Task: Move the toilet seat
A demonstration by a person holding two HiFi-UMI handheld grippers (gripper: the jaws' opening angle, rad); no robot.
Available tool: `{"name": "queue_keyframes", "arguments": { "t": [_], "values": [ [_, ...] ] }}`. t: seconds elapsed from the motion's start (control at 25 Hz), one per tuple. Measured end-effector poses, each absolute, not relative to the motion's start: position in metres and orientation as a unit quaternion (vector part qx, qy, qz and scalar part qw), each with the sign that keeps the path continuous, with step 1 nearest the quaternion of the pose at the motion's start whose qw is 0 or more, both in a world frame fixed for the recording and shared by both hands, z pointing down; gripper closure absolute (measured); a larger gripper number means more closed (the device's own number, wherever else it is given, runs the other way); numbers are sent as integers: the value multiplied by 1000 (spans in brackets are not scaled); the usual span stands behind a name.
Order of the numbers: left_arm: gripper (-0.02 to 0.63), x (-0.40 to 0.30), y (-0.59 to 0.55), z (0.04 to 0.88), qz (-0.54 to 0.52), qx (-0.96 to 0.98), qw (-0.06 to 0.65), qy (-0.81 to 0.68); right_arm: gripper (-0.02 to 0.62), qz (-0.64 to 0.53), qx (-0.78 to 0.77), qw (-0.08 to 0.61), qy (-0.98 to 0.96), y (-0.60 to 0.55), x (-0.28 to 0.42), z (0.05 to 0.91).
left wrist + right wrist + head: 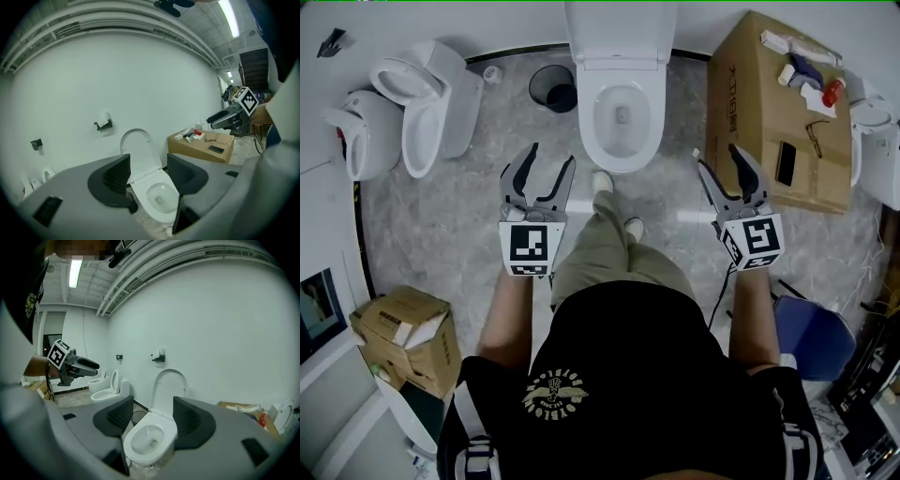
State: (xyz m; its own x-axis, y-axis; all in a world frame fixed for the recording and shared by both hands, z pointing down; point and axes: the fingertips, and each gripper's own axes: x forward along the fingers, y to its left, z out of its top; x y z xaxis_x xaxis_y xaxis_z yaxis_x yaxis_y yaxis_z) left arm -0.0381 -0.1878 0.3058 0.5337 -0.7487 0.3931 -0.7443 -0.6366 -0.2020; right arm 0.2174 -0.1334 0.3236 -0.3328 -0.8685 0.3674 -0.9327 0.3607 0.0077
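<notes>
Now both grippers hang short of the toilet [586, 131], touching nothing. On the left gripper [553, 156] the jaws are spread and empty; its own view frames the bowl between the pads [117, 172]. The right gripper [716, 156] is the same: released, nothing between the jaws. The seat [136, 149] stands upright against the wall behind the bowl. Ring and lid look stacked as one, and I can't split them at this blur. The bowl rim is bare. A bin [553, 89] sits just beside the bowl's left edge, with a narrow strip of floor [686, 112] between them. A box [769, 112] is near the right side, with a wider gap. A second toilet [431, 112] is well apart at left. A foot [602, 181] is just at the bowl's front edge. Open floor lies under both grippers.
</notes>
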Motion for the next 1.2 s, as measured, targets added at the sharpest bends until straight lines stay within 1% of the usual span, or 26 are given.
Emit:
{"name": "queue_keyframes", "arguments": {
  "t": [0.36,0.56,0.8,1.08,1.2],
  "values": [
    [365,-57,-227,375,-251,-873,-17,418,342,127,549,188,-804,-161,207,385],
    [365,-53,-240,415,-261,-876,-23,404,342,144,536,203,-806,-172,198,427],
    [362,-57,-254,448,-267,-878,-40,396,342,149,522,211,-813,-189,177,453],
    [360,-45,-270,481,-274,-880,-49,386,342,160,523,225,-806,-200,190,490],
    [360,-46,-277,498,-276,-879,-41,387,342,171,521,229,-804,-202,192,508]
  ]
}}
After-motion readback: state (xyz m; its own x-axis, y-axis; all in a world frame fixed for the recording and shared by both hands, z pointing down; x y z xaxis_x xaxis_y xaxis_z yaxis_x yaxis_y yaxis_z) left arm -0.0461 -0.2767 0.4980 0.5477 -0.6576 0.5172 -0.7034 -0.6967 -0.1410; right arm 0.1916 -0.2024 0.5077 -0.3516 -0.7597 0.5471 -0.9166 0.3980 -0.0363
